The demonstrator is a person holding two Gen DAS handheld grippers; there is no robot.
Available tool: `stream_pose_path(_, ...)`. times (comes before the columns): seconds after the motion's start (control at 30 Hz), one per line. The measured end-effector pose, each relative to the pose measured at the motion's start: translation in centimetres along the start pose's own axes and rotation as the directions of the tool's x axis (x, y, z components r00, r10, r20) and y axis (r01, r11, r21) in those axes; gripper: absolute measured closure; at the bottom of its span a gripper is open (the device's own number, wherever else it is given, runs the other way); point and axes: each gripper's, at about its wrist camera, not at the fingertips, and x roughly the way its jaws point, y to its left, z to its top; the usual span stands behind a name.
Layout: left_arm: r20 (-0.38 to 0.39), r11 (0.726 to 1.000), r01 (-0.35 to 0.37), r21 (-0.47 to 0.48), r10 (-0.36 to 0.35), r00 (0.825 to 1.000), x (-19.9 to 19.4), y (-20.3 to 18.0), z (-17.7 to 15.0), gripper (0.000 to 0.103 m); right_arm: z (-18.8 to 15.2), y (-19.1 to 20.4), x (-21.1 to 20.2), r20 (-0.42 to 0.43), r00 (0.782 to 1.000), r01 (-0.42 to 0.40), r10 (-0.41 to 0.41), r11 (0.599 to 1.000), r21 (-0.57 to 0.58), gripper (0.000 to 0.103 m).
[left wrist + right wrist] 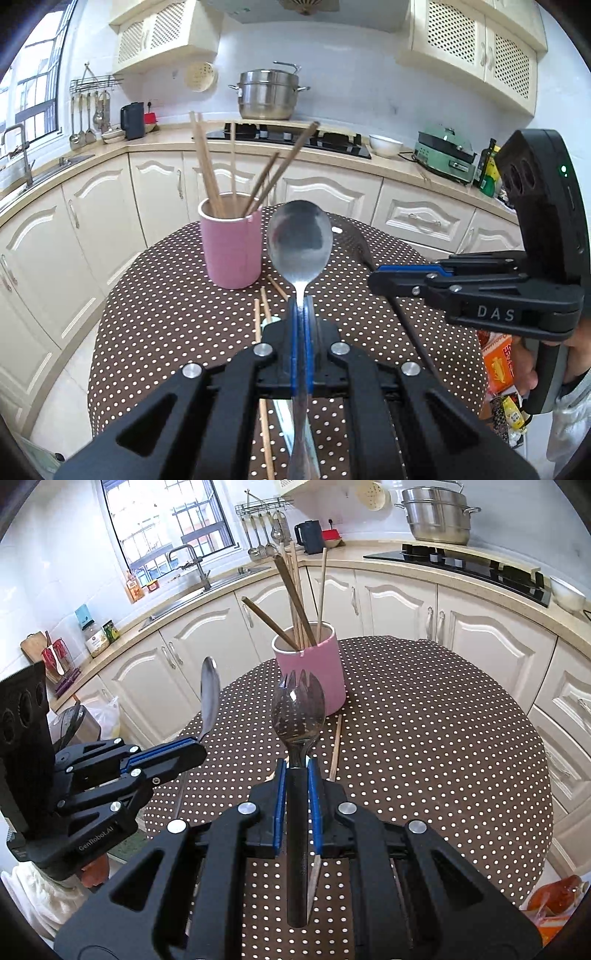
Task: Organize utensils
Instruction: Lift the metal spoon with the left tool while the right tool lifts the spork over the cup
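A pink holder [232,251] [314,672] with several chopsticks [210,173] [295,602] stands on the round polka-dot table [166,325] [424,738]. My left gripper [303,302] [197,744] is shut on the handle of a steel spoon [300,240] [209,694], bowl up, above the table near the holder. My right gripper [297,766] [373,275] is shut on the black handle of a spork [298,712], its head just in front of the holder. Loose chopsticks [264,310] [335,746] lie on the cloth under both grippers.
Cream cabinets [92,221] and a worktop curve around the table, with a sink [207,579], a hob [288,134] and a steel pot [267,94]. A dark utensil [360,243] lies on the table's far right. Orange packets [498,362] sit off the table's right edge.
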Motion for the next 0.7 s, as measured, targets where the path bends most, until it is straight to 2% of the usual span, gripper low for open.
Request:
stream_pose_path(0.5,0.064,0.997,-0.034,-0.067,0.038,0.997,-1.9,2.8,-0.1,0.100,0.1,-0.1,0.0,0.032,0.999,-0.008,0.008,1.000,0.024,0.091)
stream_pose_path(0.7,0.100,0.996,-0.044,-0.083,0.052,0.994,-2.6,3.8,0.7,0.100,0.3,-0.5,-0.5,0.073,0.997,-0.003,0.000,0.999,0.037,0.091)
